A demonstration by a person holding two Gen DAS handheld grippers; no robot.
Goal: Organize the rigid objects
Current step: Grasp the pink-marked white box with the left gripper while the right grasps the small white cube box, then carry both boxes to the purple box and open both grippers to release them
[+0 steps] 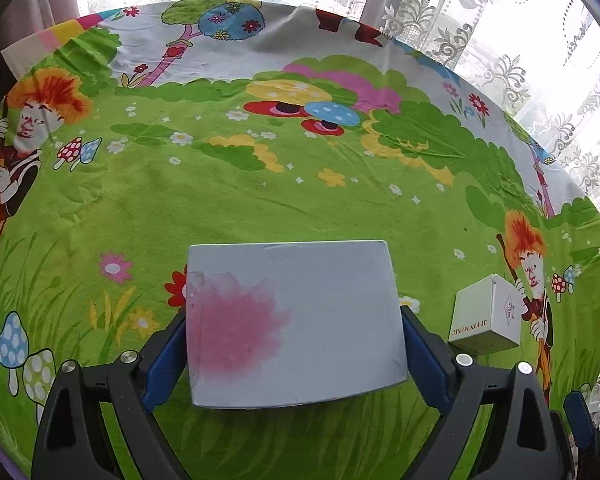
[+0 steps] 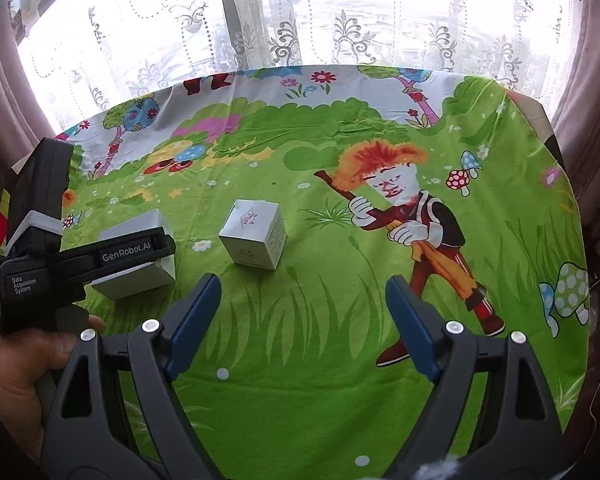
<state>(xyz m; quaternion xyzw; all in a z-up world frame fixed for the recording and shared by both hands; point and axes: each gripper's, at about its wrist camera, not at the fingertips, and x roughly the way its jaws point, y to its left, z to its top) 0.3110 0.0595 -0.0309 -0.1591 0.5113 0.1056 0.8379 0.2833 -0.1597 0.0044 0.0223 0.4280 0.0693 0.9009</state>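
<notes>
left gripper (image 1: 296,344): jaws spread wide on either side of the flat box; blue pads (image 1: 165,354) seen right at its two short sides; whether they press on it cannot be told.
flat box (image 1: 296,322): grey-white, pink blotch on top, lying flat on the tabletop at the near edge of the left wrist view; in the right wrist view it is partly hidden behind the left gripper.
small box (image 2: 254,238): white cube with printed sides, standing on the cloth, near the flat box but apart from it, ahead of the right gripper.
right gripper (image 2: 302,326): jaws spread, nothing between them, held above bare cloth short of the small box.
tabletop (image 2: 300,380): covered by a green cartoon-print cloth.
hand (image 2: 18,364): wrapped around the left gripper's handle.
background: lace curtain (image 2: 340,20) over a bright window.
</notes>
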